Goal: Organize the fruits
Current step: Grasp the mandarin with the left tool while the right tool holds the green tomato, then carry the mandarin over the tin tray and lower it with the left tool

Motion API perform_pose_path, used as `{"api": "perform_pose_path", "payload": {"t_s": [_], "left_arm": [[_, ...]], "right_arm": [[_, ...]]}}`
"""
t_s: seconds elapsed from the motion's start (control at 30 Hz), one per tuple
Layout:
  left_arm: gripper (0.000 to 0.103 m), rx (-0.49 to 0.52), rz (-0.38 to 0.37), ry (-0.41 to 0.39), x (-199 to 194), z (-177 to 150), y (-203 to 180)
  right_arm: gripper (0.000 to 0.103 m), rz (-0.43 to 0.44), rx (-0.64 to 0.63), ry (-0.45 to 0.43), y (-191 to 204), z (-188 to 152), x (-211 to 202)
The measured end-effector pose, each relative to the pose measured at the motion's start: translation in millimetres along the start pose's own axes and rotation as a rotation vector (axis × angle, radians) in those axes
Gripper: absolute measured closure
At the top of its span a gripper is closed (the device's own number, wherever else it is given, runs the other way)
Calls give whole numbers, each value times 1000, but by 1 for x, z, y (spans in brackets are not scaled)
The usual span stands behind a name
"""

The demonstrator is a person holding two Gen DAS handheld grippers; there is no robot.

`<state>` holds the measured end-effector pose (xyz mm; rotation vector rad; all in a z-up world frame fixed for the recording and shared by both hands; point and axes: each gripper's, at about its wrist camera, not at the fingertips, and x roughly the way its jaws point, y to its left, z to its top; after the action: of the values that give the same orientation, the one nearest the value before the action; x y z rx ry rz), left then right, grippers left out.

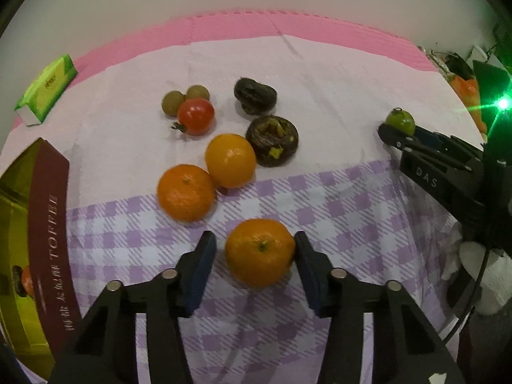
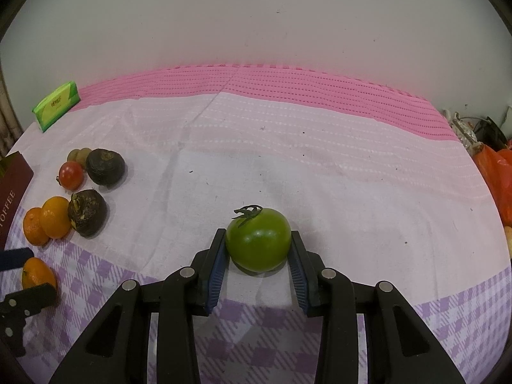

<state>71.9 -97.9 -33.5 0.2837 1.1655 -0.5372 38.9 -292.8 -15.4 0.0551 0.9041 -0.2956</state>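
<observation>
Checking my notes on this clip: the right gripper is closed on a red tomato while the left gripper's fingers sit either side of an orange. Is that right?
Not quite. The tomato in the right gripper is a green tomato, as the right wrist view shows; the red tomato lies untouched among the other fruit. The left gripper does have its fingers either side of an orange.

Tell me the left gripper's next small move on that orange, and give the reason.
Probably finish closing the left gripper. Its right pad touches the nearest orange, but a gap shows at the left pad, so the fruit, resting on the checked cloth, looks not yet clamped. The right gripper grips the green tomato.
</observation>
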Motion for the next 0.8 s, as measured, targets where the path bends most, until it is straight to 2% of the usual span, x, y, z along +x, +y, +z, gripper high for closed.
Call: {"api": "perform_pose_path", "payload": {"t_s": [0.07,0.33,0.8], "left_arm": [[64,0,-5,-4,1,0,-1],[65,4,11,0,-3,-6,-1],[65,-35,33,-20,-31,-25,18]], "right_arm": [[65,-1,-1,0,0,0,0],[65,0,0,1,0,0,0],[65,-19,-14,-1,2,0,-1]]}}
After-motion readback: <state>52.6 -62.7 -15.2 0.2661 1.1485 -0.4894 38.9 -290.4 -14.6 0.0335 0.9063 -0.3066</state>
